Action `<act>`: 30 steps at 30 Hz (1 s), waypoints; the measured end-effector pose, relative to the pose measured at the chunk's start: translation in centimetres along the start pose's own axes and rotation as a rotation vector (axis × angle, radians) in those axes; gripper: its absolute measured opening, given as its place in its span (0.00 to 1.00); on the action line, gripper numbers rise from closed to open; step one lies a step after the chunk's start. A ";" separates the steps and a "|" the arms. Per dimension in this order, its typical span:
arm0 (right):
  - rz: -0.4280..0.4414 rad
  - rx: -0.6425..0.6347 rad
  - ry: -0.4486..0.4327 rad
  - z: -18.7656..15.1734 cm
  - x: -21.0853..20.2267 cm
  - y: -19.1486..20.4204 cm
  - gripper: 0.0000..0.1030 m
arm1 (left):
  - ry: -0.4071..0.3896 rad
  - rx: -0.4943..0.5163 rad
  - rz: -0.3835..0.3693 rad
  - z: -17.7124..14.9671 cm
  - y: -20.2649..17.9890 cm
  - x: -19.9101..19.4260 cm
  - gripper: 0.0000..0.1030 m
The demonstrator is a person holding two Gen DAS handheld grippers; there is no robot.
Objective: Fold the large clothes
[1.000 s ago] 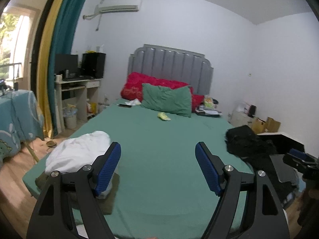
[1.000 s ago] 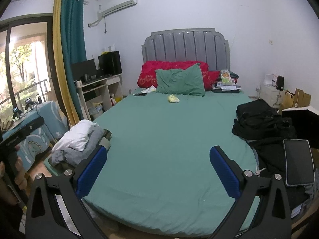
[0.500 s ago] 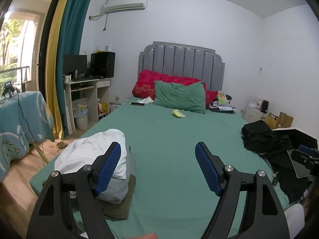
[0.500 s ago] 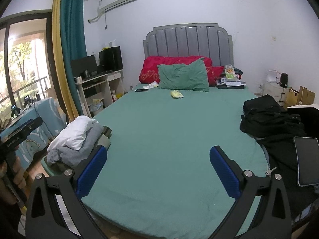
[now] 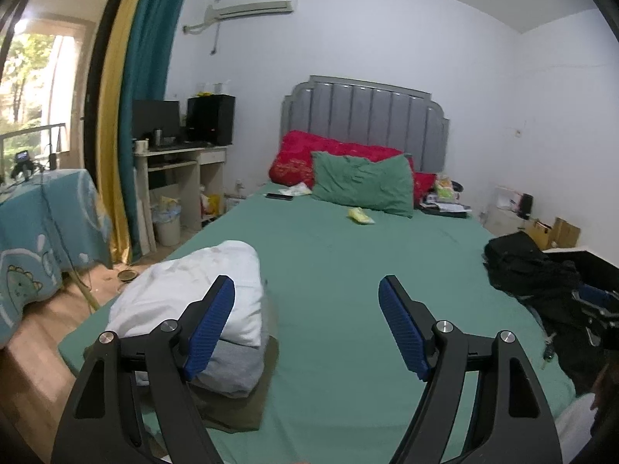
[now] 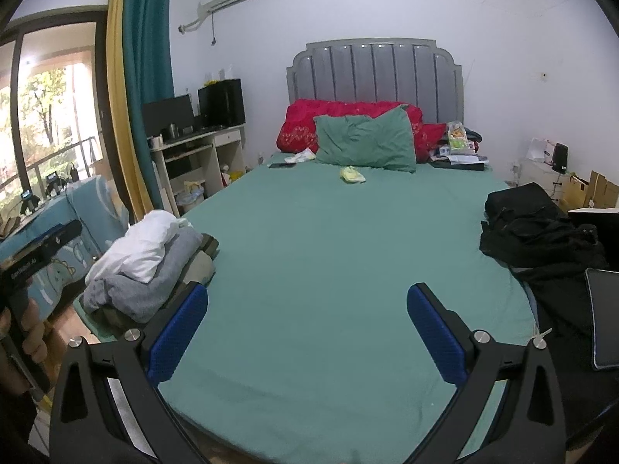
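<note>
Both grippers closer to bed vs 1 s ago; stack looms larger, nothing on sheet shifted. Left gripper and right gripper: fingers wide, empty. Black clothes pile heaped at bed's right edge; folded stack at near-left corner. Judgement: pile soft, limp, light-ish, will sag and tangle; grab an outer hem/collar w/ both.

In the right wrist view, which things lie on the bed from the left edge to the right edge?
Stack of folded clothes → phone → small yellow packet → pile of black clothes → tablet.
</note>
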State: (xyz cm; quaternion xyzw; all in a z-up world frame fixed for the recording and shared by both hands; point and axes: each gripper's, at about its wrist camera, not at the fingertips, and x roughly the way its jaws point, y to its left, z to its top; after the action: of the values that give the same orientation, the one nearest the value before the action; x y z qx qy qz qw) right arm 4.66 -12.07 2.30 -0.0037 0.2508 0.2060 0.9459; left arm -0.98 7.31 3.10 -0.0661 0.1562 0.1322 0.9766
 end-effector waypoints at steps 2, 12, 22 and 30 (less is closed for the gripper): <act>0.003 0.002 0.002 0.1 0.2 -0.1 0.99 | -0.003 -0.007 -0.011 0.0 0.2 0.0 0.78; 0.005 -0.001 -0.004 0.2 0.0 -0.1 0.99 | 0.001 -0.004 -0.037 -0.4 -0.1 -0.3 0.78; 0.007 0.005 -0.016 0.4 -0.2 -0.3 0.99 | -0.007 0.004 -0.061 -0.5 -0.4 -0.7 0.78; -0.001 0.020 -0.027 0.7 -0.8 -0.6 0.99 | -0.013 0.006 -0.070 -0.5 -0.3 -1.0 0.78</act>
State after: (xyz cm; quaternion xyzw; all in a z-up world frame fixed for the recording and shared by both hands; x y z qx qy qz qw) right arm 4.61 -12.87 3.22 0.0085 0.2401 0.2030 0.9492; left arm -1.91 6.68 2.99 -0.0679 0.1480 0.0981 0.9818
